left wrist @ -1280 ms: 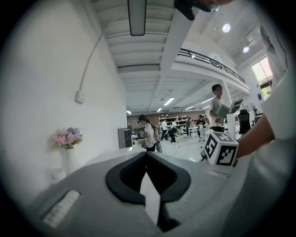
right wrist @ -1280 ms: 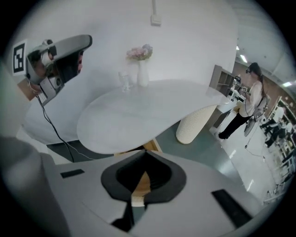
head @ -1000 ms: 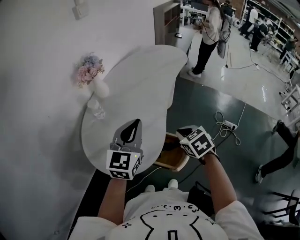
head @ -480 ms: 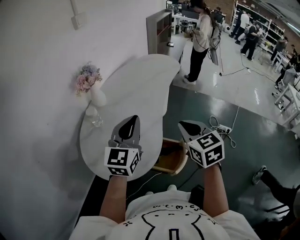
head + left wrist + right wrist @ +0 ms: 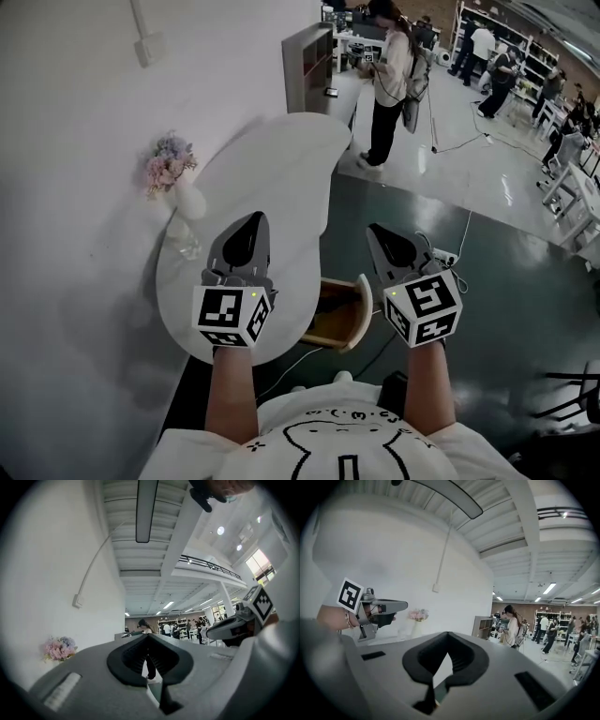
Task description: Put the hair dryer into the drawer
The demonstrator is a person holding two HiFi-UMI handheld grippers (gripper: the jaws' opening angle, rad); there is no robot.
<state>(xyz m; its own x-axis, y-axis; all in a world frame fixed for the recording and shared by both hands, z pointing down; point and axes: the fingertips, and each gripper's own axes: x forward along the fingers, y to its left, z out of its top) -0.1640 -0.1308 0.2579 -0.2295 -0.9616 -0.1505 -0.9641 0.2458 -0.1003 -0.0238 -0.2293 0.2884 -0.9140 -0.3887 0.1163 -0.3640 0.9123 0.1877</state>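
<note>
No hair dryer shows in any view. The wooden drawer (image 5: 352, 319) stands pulled out from under the white oval table (image 5: 281, 169), and its inside is too dark to read. My left gripper (image 5: 251, 218) hovers over the table's near end, shut and empty. My right gripper (image 5: 373, 230) hangs above the drawer and the floor beyond it, also shut with nothing between its jaws. In the left gripper view the left gripper (image 5: 147, 637) points roughly level across the room. The right gripper (image 5: 447, 633) does the same in its own view, with the left one to its left.
A white vase of pastel flowers (image 5: 167, 161) and a small clear glass (image 5: 186, 246) stand at the table's wall side. A power strip with cable (image 5: 442, 255) lies on the dark floor. A person (image 5: 386, 80) stands beyond the table by a cabinet (image 5: 309, 56).
Both grippers have risen and tipped up towards level. The right one, which pointed down at the drawer, lifted away from it. The drawer stays open.
</note>
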